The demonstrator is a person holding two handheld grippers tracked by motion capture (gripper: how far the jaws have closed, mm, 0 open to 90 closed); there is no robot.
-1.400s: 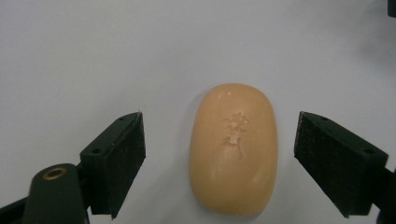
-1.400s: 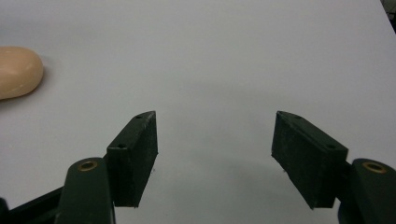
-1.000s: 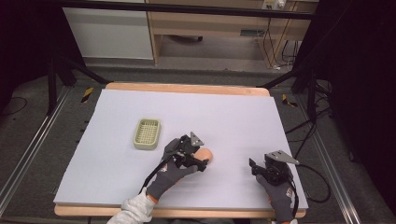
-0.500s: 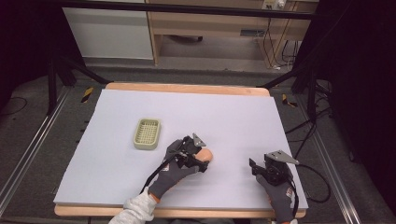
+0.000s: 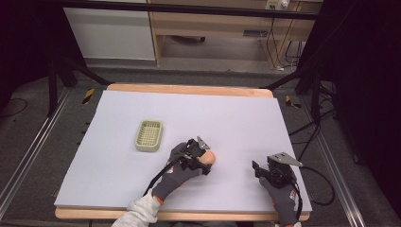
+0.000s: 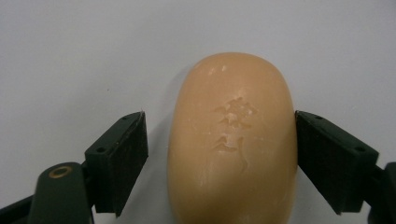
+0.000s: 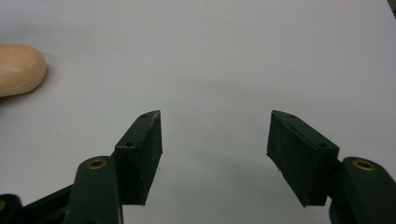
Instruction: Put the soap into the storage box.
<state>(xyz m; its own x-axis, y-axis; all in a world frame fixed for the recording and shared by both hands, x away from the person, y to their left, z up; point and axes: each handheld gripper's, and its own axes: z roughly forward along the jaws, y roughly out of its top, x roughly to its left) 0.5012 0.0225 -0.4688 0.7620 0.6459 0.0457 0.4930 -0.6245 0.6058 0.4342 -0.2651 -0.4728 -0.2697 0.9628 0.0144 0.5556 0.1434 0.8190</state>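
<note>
Soap dish point(image 5: 149, 135), pale green, sits left of centre on the bench point(image 5: 118, 184), well apart from both hands, nothing around it.

Left hand point(image 5: 176, 172), grey glove, comes in from the bottom edge angled up and to the right, forearm low over the bench. Left tongs point(image 5: 204, 159) straddle the soap bar point(image 5: 208, 159), which lies flat on the bench near the middle, just right of the dish. In the left gripper view the soap point(image 6: 233, 140) runs lengthwise between the jaws: right pad touches its side, left pad stands off with a clear gap. Jaws have just been closing in on the bar, not clamped yet. Embossed mark faces up.

Right hand point(image 5: 283, 198), grey glove, rests near the front right corner of the bench, pointing up and slightly left. Right tongs point(image 5: 257, 169) are wide, nothing between them, only bare bench in the gap point(image 7: 215, 140). The right gripper view catches the soap's end at far left point(image 7: 21, 69), well apart from these jaws.

Open surface between the two hands and across the whole back half. Right hand sits close to the front and right edges.
</note>
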